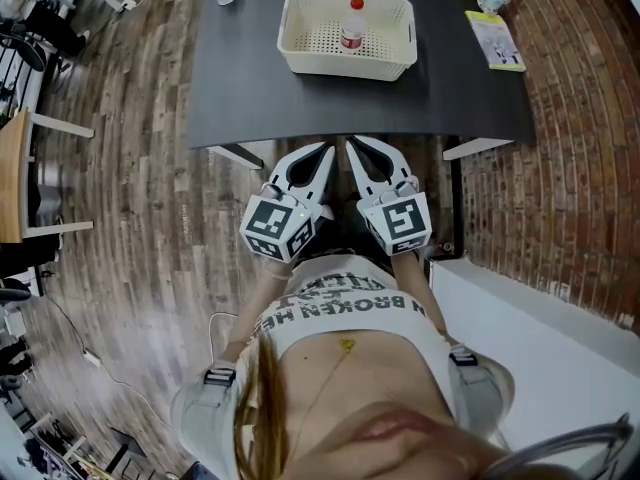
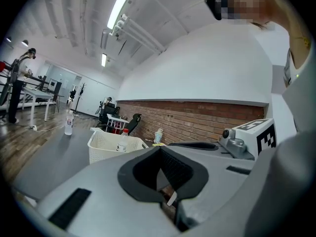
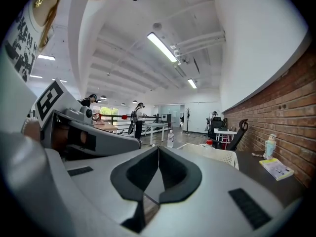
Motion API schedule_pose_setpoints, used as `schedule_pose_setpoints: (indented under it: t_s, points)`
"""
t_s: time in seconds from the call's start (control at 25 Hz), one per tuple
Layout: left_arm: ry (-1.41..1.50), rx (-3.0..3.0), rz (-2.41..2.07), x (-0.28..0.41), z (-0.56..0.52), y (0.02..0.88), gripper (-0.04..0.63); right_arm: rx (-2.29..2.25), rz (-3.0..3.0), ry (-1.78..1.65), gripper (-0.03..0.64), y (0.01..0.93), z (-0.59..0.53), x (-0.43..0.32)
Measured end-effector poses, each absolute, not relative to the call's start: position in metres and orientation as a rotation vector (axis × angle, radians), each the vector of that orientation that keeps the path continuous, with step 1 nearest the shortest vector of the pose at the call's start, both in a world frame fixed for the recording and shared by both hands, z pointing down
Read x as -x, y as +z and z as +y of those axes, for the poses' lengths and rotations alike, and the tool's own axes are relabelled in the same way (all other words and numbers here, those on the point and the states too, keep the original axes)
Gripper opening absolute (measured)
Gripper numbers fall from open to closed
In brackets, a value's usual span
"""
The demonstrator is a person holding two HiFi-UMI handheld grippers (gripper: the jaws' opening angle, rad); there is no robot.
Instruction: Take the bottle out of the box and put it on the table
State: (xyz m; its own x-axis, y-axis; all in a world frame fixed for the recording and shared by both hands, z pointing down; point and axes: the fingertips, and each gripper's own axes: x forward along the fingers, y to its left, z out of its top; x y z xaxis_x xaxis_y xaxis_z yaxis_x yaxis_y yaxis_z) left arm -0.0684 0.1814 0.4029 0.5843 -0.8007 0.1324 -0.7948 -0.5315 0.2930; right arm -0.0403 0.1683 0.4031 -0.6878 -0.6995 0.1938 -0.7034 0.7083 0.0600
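Well ahead of the left tongs (image 1: pixel 327 150) and right tongs (image 1: pixel 353 144), both closed empty, the bottle (image 1: pixel 352 26) stands in the box (image 1: pixel 330 65).

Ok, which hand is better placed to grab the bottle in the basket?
Right, marginally. The right gripper points almost straight at the bottle in the basket; the left gripper sits slightly off that line. Both are shut and short of the table.
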Motion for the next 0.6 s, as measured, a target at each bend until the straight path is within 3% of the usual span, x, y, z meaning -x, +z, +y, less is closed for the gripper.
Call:
schedule_pose_setpoints:
  t_s: [0.6]
  points:
    - [-0.014,-2.488,-1.36,0.068,0.086,0.399,0.005,-1.057,-2.787,0.012,0.009,0.397,0.072,0.046]
